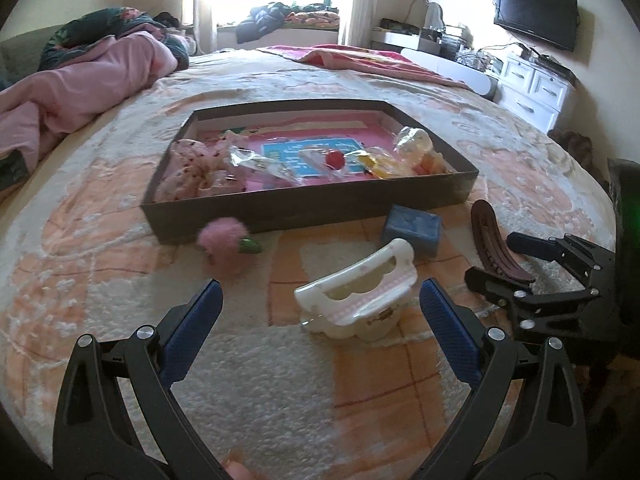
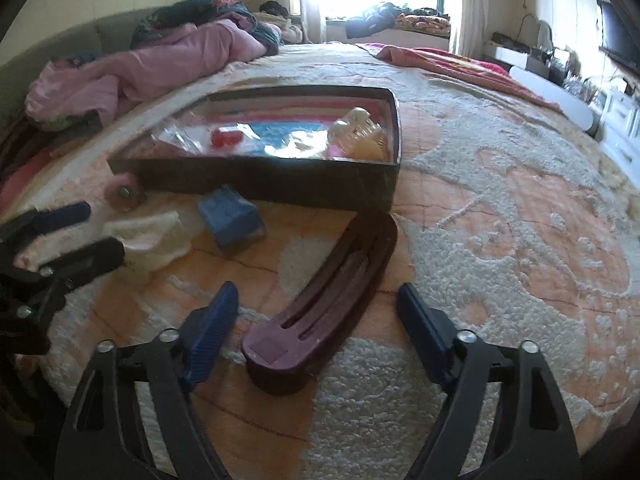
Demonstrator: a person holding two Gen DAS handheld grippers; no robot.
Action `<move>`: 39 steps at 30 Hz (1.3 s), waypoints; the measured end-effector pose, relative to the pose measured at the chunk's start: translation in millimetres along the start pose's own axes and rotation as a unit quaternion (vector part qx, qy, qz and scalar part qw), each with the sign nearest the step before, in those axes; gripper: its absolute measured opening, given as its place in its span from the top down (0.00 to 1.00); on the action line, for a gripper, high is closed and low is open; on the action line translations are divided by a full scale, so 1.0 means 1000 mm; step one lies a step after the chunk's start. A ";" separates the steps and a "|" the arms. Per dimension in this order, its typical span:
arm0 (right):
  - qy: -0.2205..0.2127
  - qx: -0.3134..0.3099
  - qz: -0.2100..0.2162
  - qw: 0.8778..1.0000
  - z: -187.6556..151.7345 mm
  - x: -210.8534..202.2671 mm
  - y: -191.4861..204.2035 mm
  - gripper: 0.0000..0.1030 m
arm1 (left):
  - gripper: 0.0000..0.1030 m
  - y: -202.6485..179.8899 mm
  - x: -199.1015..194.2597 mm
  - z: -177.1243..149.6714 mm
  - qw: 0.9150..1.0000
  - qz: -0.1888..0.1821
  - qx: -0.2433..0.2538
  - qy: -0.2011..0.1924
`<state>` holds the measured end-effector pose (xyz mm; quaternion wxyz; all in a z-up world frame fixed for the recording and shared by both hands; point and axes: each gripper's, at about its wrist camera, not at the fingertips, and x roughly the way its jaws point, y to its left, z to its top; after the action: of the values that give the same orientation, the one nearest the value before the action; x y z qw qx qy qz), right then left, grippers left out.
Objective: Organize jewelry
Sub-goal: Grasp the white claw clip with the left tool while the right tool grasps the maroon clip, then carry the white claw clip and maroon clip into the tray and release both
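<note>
On the far left of the bed, a pink quilt lies bunched up against the headboard side. Nearer the front, a fluffy pink pompom hair tie with a green bit on it rests on the peach-and-cream blanket, touching the front wall of the shallow dark box. The box holds small packets in clear plastic, a red bead-like piece and a spotted pink cloth (the finer contents are too blurred to name).

The left gripper hovers low with its blue-padded jaws wide apart, and the white hair claw clip lies on the blanket between them, touching neither pad. Just behind the clip sits a small blue box, close to the dark box's front wall.

Further right, the right gripper has its jaws spread apart as well, with the near end of the long curved maroon hair clip lying between them, untouched; its far end reaches almost to the dark box's corner. A wall-mounted TV and white drawers stand at the far right.
</note>
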<state>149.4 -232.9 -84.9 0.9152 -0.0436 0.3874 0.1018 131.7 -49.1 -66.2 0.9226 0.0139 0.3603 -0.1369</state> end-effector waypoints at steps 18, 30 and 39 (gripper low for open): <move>-0.009 0.010 -0.014 1.000 -0.006 -0.016 -0.014 0.70 | 0.41 -0.026 0.032 -0.003 1.000 0.007 0.019 0.024; -0.043 0.015 0.020 0.999 -0.005 -0.041 -0.011 0.70 | 0.42 -0.024 0.012 0.001 1.000 -0.008 0.012 0.003; -0.064 -0.012 0.046 0.997 0.005 -0.052 0.006 0.70 | 0.42 -0.004 -0.008 0.008 1.000 0.005 -0.017 -0.017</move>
<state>116.6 -233.8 -44.2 0.9319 -0.0302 0.3287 0.1506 130.4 -52.1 -54.9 0.9294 -0.0028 0.3468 -0.1263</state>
